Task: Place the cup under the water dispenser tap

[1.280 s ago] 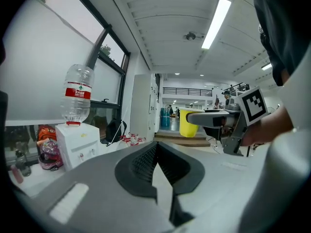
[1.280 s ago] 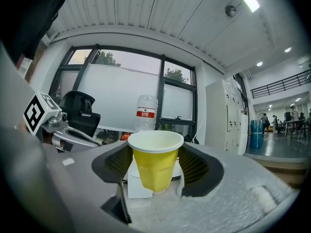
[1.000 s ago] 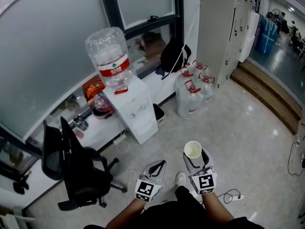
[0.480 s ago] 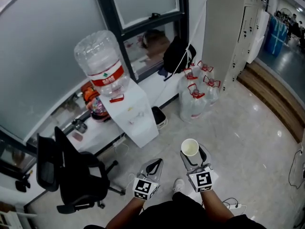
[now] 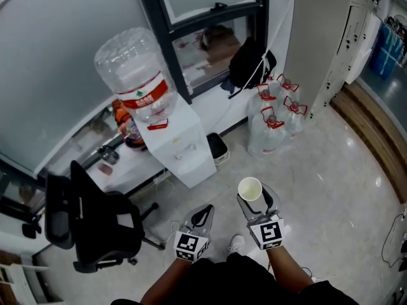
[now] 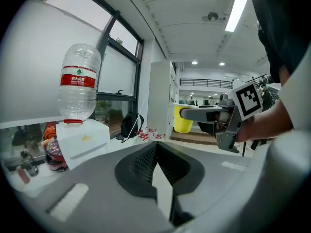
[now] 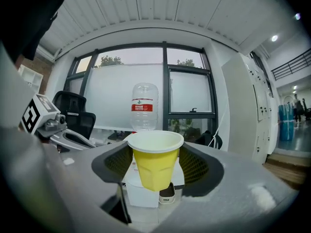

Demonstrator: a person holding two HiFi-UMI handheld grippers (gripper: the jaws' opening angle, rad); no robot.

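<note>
A yellow paper cup [image 7: 154, 161] with a white rim stands upright between the jaws of my right gripper [image 7: 155, 166], which is shut on it; in the head view the cup [image 5: 250, 188] sits at the tip of that gripper [image 5: 253, 199]. The white water dispenser [image 5: 181, 143] carries an upturned clear bottle [image 5: 135, 75] with a red label and stands by the window, up and left of the cup, well apart from it. It shows straight ahead behind the cup as dispenser [image 7: 141, 195]. My left gripper [image 5: 201, 216] is shut and empty, its jaws meeting in the left gripper view [image 6: 155, 161].
A black office chair [image 5: 89, 224] stands at the left. Several spare water bottles [image 5: 273, 119] are grouped right of the dispenser, beside a tall white cabinet [image 5: 321, 30]. A small bin [image 5: 218, 147] sits at the dispenser's foot. A low shelf [image 5: 121, 164] with clutter runs under the window.
Both grippers and the cup have moved forward toward the dispenser, which now sits closer in the head view. The grip on the cup is unchanged.
</note>
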